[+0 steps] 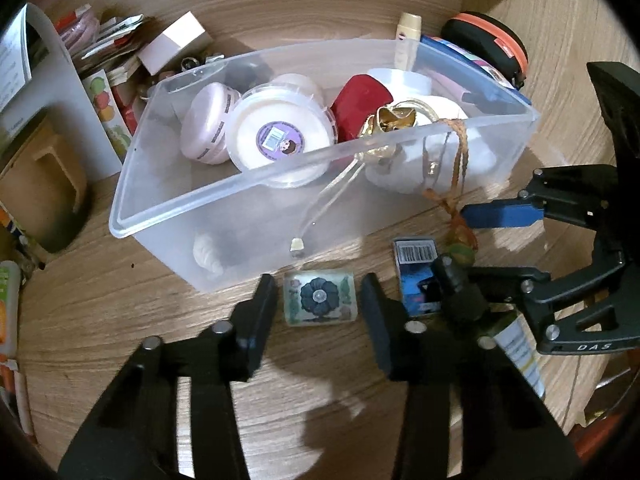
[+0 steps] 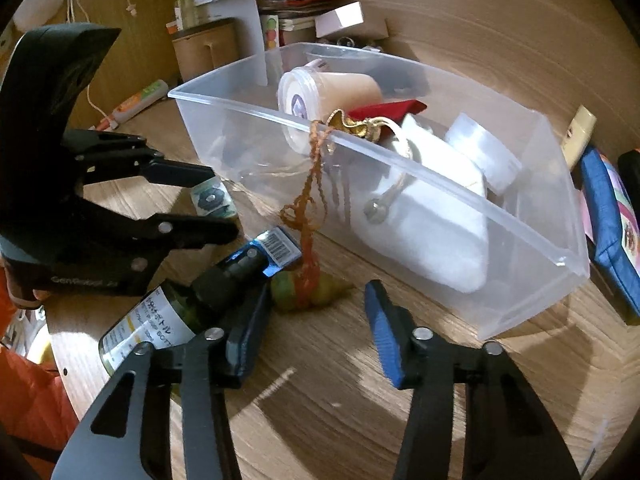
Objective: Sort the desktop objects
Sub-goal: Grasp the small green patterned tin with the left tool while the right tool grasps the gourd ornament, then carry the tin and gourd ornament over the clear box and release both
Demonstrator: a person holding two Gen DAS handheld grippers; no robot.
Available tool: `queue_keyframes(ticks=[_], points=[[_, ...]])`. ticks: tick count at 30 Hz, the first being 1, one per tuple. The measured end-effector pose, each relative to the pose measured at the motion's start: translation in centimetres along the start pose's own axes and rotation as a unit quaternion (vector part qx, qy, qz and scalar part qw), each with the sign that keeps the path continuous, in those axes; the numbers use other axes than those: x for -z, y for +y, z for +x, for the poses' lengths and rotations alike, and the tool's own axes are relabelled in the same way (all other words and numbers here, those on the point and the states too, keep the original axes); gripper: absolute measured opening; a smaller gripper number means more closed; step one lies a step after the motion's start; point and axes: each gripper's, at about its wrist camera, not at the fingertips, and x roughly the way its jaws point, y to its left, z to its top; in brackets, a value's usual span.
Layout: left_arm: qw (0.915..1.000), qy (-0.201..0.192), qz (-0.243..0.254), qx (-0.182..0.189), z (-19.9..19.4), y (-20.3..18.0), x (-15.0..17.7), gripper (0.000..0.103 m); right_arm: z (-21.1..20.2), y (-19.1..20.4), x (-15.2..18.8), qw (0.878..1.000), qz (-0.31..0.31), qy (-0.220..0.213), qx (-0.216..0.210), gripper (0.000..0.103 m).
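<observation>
Clear bin [image 1: 208,216] on my wood-grain worktop [image 1: 320,380]. Red pouch [image 1: 362,100], gold trinket [image 1: 394,118], orange cord [image 2: 310,200]. Tile [image 1: 320,298]: dark blue flower. My right tool [image 2: 316,320]: blue pads.

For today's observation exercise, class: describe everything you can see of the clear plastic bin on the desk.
The clear plastic bin is a translucent, lidless rectangular tub with a rolled rim, standing upright on the wooden desk. Inside lie round white tubs, a pink case, a red item, a gold ornament and a white pouch. An orange braided cord hangs over its near rim down to the desk. Neither gripper touches it.
</observation>
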Motion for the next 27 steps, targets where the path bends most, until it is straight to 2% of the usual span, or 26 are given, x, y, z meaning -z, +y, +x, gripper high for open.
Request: queue_keyframes(ticks=[1, 11, 20, 27], points=[[1.0, -0.001, 0.001, 0.0, 0.0, 0.0, 0.1, 0.033, 0.0, 0.1, 0.0, 1.0, -0.003, 0.0, -0.001, 0.04], [0.9997, -0.005, -0.022, -0.01, -0.6, 0.7, 0.3, 0.033, -0.4, 0.6, -0.2, 1.0, -0.009, -0.011, 0.004, 0.04], [0.998, -0.044, -0.042, -0.019, -3.7, 2.0, 0.4, 0.033, -3.6, 0.3, -0.3, 0.998, 0.004, -0.052, 0.024, 0.04], [0.9959, -0.078, -0.038, -0.027, -6.3, 2.5, -0.5, 0.033, -5.9, 0.1, -1.1, 0.996, 0.008, -0.082, 0.045, 0.04]])
